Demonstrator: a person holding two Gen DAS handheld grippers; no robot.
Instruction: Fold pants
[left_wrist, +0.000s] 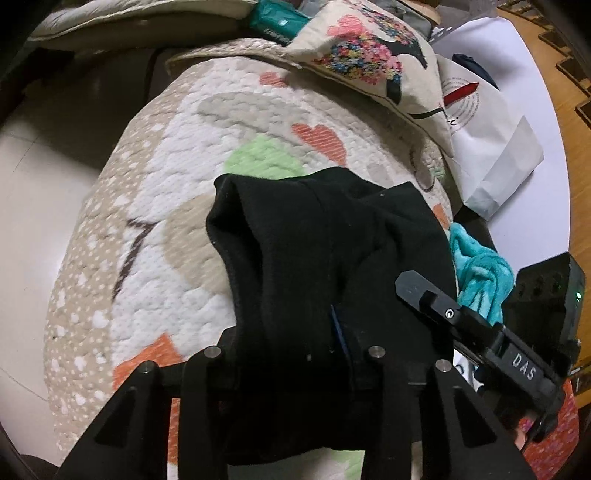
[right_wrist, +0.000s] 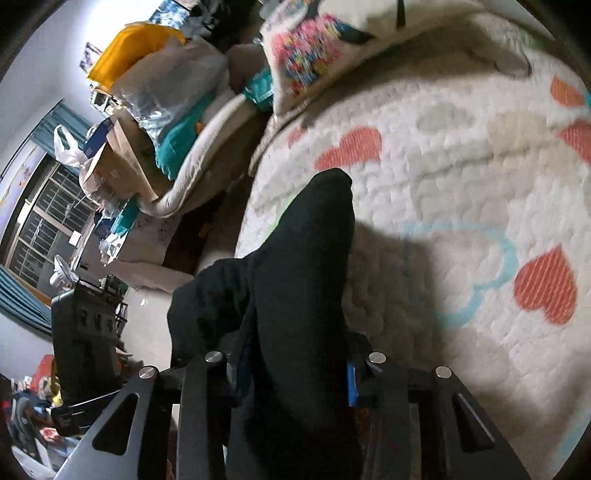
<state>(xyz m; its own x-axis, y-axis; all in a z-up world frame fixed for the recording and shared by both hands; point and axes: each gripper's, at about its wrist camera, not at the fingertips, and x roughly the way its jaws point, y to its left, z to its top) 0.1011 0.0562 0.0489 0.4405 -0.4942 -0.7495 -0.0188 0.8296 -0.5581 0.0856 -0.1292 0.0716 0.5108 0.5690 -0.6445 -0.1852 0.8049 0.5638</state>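
The black pants (left_wrist: 314, 251) hang bunched above a quilted bedspread with heart prints (left_wrist: 184, 184). My left gripper (left_wrist: 295, 354) is shut on a thick fold of the pants, and the cloth covers its fingertips. My right gripper (right_wrist: 295, 365) is shut on another part of the pants (right_wrist: 306, 266), which drape forward over its fingers. In the left wrist view, the right gripper's black body (left_wrist: 480, 332) sits close on the right, level with the left one. Both hold the cloth above the bed.
A floral pillow (left_wrist: 369, 55) lies at the bed's far end. A white paper bag (left_wrist: 491, 147) and a teal cloth (left_wrist: 480, 273) sit at the right bed edge. Beside the bed are cluttered boxes and bags (right_wrist: 147, 110) and pale floor (left_wrist: 33, 221).
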